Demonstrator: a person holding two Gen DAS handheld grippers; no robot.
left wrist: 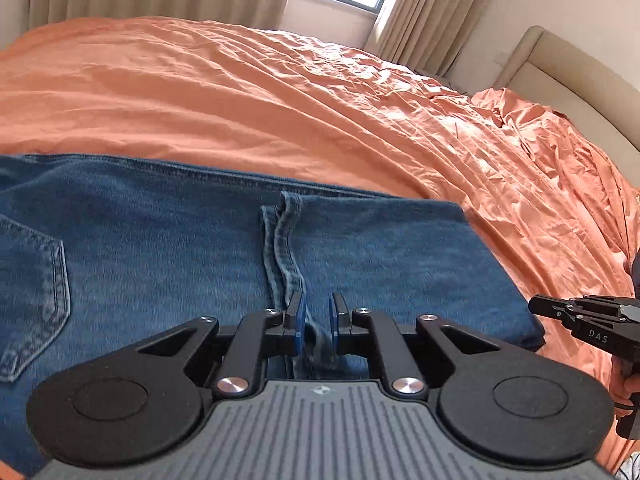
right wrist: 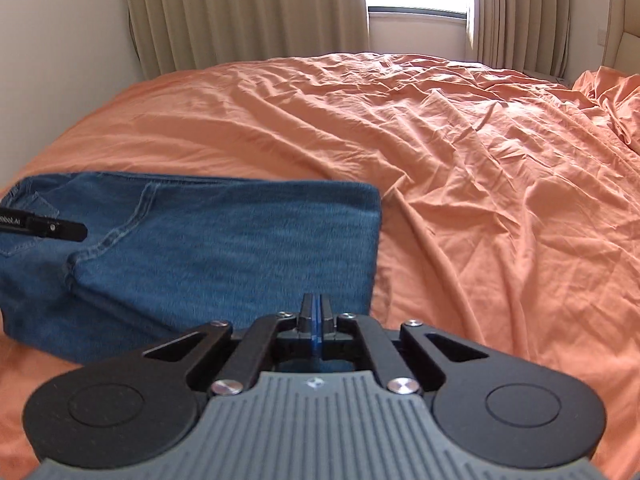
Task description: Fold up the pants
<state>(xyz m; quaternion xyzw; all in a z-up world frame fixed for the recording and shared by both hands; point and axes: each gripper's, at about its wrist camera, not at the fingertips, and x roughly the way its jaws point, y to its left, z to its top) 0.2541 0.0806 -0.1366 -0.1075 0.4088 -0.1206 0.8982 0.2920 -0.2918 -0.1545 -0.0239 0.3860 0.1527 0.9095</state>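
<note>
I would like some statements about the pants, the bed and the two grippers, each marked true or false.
1. The pants are blue denim. True.
2. The pants hang from the curtain. False: they lie on the orange sheet.
3. The left gripper has denim between its fingers. True.
4. The right gripper is wide open. False: its fingers are shut together, holding nothing visible.
5. The sheet is smooth. False: it is wrinkled.

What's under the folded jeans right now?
The jeans lie on the orange bedsheet, which shows all around them. Whatever lies directly beneath the denim is covered.
</note>
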